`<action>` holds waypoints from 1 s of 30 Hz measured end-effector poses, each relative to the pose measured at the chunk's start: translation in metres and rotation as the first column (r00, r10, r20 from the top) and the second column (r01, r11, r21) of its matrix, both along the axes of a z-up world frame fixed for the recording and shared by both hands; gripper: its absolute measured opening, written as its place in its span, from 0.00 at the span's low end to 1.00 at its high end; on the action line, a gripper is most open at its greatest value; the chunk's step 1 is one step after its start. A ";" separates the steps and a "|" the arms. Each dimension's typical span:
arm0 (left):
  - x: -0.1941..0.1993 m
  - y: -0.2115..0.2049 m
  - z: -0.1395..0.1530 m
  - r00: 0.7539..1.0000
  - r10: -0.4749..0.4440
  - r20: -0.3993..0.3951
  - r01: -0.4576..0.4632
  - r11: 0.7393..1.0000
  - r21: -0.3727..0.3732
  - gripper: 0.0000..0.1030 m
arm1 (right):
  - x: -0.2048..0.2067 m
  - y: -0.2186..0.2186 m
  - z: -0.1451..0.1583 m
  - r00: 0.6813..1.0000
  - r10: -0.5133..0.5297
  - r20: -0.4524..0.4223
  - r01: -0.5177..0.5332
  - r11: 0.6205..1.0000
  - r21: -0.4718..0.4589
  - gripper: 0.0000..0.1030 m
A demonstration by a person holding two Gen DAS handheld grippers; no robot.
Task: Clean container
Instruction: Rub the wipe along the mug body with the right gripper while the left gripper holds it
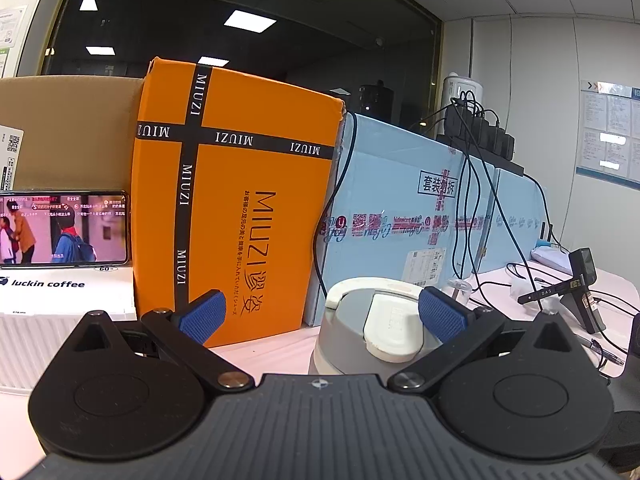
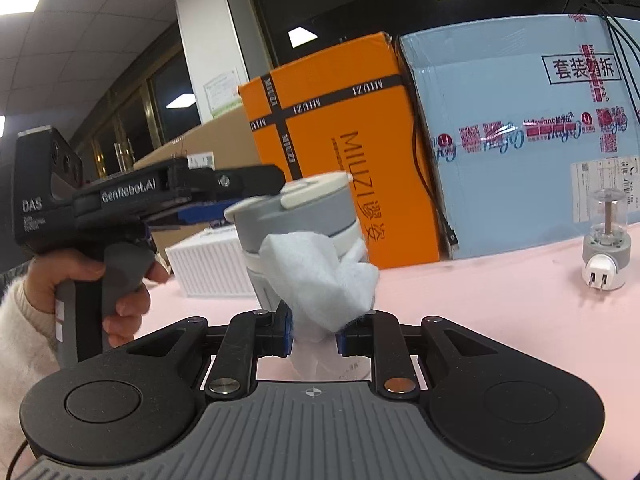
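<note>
The left gripper (image 1: pixel 320 312) has its fingers spread wide beside the grey-lidded container (image 2: pixel 298 236) on the pink desk (image 2: pixel 500 320), while the right gripper (image 2: pixel 314 330) pinches a white cloth (image 2: pixel 320 276) against its side

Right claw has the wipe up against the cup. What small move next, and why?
Probably close the left claw on the cup's lid first. Its jaws are open, and only one pad is near the lid, while the right claw presses the white wipe against the cup's side, which could tip it.
</note>
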State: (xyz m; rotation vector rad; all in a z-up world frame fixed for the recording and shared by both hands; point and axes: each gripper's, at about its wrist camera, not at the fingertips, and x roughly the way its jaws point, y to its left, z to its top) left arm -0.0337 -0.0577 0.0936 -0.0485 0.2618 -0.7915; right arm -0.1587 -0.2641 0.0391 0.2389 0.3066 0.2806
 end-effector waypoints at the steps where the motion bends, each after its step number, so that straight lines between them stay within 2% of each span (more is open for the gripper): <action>1: 0.000 0.000 0.000 1.000 0.000 0.001 0.000 1.000 0.001 1.00 | 0.001 0.001 -0.002 1.000 0.003 -0.015 -0.004 1.000 -0.006 0.18; 5: -0.001 0.000 0.000 1.000 0.000 0.006 0.000 1.000 0.004 1.00 | 0.007 0.009 -0.010 0.997 0.014 -0.071 -0.017 0.999 -0.042 0.18; 7: -0.001 0.001 0.001 1.000 0.004 0.005 -0.004 1.000 0.005 1.00 | 0.006 0.010 -0.009 0.998 0.014 -0.067 -0.017 0.999 -0.049 0.18; 14: 0.000 0.000 0.002 1.000 0.003 -0.006 -0.003 1.000 0.010 1.00 | -0.011 0.002 0.014 0.997 0.020 0.071 -0.022 0.999 0.026 0.18; 17: -0.002 0.000 0.002 1.000 0.003 0.000 -0.003 1.000 0.016 1.00 | -0.013 -0.001 0.020 0.995 0.021 0.098 -0.026 0.998 0.055 0.18; 23: -0.003 0.000 0.003 1.000 0.015 0.011 -0.015 1.000 0.020 1.00 | -0.005 0.002 0.011 0.999 0.010 0.035 -0.011 0.999 0.034 0.18; 28: -0.003 -0.001 0.003 1.000 0.016 0.012 -0.016 1.000 0.021 1.00 | 0.004 0.010 -0.004 0.999 0.004 -0.051 -0.004 1.000 0.003 0.18; 30: -0.003 -0.001 0.003 1.000 0.016 0.014 -0.016 1.000 0.023 1.00 | 0.004 0.012 -0.006 0.998 0.003 -0.056 -0.003 1.000 -0.012 0.18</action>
